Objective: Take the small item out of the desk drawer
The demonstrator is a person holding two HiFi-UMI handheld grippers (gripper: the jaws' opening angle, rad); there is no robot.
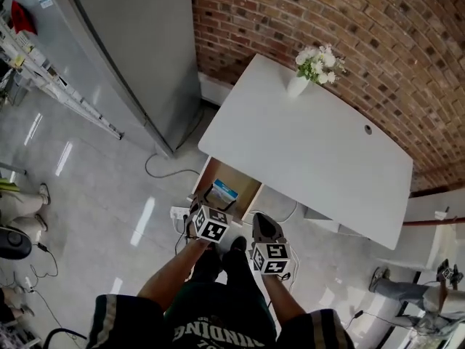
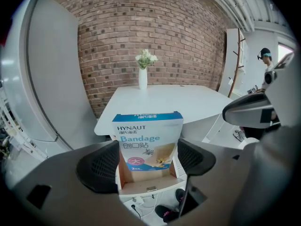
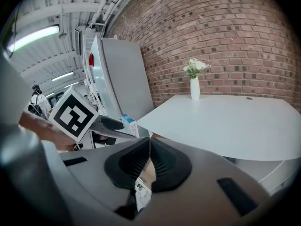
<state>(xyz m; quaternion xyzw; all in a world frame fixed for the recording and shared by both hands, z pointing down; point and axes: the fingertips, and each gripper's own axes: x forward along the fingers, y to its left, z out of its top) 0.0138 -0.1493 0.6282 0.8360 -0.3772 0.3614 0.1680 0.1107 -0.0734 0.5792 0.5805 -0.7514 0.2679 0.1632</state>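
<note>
Pads (image 2: 101,166) of the left tool (image 2: 147,155) are clamping the bandage box (image 2: 147,138) by its two side edges, holding it upright between them. Its face is showing a blue top band, a white panel with blue "Bandage" lettering, a pink round mark and a tan lower half. Directly below the tool and box, the brown-walled drawer (image 2: 141,185) is standing open under the white counter (image 2: 178,102). Beyond the tool, a vase of white flowers (image 2: 143,76) is sitting before the brick wall (image 2: 155,32). Just to its right, the right tool (image 3: 149,163) is hanging clenched on nothing.
</note>
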